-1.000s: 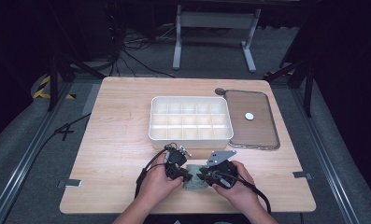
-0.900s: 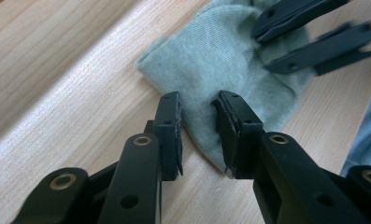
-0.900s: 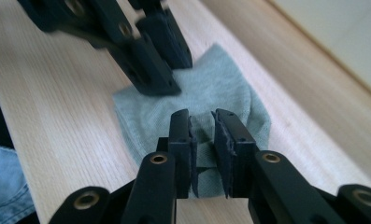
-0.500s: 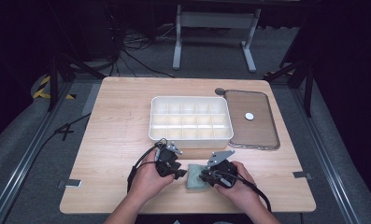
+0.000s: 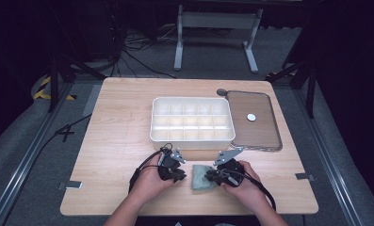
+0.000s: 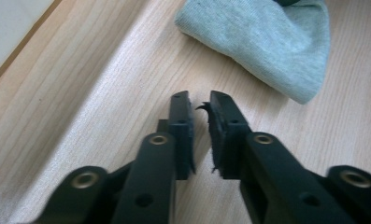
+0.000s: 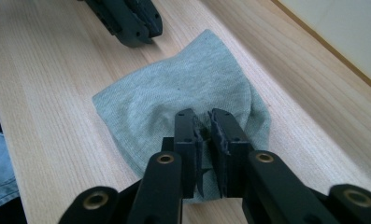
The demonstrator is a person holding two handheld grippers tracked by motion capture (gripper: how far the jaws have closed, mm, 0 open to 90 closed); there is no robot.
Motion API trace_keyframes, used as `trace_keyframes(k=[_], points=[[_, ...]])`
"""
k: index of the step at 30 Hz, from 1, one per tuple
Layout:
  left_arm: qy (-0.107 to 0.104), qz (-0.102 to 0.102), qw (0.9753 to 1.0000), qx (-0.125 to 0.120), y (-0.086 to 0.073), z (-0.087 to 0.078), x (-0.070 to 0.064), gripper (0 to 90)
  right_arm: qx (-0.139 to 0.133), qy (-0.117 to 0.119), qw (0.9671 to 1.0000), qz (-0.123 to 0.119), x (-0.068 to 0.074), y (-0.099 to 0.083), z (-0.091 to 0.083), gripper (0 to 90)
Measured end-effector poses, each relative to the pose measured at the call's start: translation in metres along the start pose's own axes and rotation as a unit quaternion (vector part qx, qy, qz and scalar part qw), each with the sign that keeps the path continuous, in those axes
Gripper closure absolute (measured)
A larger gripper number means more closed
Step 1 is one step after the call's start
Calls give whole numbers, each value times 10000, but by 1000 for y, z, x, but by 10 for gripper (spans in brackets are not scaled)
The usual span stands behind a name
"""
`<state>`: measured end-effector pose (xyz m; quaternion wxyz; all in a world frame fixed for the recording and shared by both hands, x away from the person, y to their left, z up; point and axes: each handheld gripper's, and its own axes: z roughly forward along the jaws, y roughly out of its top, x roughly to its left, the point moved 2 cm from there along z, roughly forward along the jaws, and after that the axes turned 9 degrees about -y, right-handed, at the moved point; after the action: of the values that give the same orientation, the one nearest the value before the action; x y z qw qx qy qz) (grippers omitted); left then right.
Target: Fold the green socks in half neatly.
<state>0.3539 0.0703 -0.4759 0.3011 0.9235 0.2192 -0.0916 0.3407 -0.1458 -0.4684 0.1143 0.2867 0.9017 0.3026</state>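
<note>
- Left claw: black jaws with brass-ringed screw holes, frayed pads.
- Right claw: same black build, grey three-cornered plate, trailing black cable.

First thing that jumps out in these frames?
The grey-green cloth at the table's near edge, with the right gripper shut over its edge. The left gripper rests beside it, jaws nearly shut on nothing. Behind them sits a white compartment tray, with a brown lid to its right.

The high view looks forward and down on the whole table from afar. Both gripper views sit low, close to the wood (facing each other), sharing the grey-green cloth mid-frame.
</note>
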Motion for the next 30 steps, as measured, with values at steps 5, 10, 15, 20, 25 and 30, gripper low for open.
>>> trace_keyframes(k=[5, 10, 15, 20, 25, 30], points=[[-92, 181, 9998, -17, 3, 5, -4, 894, -12, 48, 10000, -35, 1, 0, 1, 844], [17, 516, 9986, 102, 11, 13, -13, 895, -36, 84, 9999, -54, 1, -1, 1, 847], [-15, 753, 9969, 242, 16, 17, -21, 891, -39, 120, 9999, -23, 1, -2, 2, 853], [-53, 909, 9958, 46, 17, 18, -22, 851, -18, 80, 10000, -33, 2, -2, 1, 853], [-95, 1337, 9909, -149, 25, 17, -33, 806, 51, 27, 10000, -76, 11, 0, 1, 854], [59, 1471, 9890, -117, 26, 18, -36, 733, 61, -14, 9999, 115, 10, 0, 2, 850]])
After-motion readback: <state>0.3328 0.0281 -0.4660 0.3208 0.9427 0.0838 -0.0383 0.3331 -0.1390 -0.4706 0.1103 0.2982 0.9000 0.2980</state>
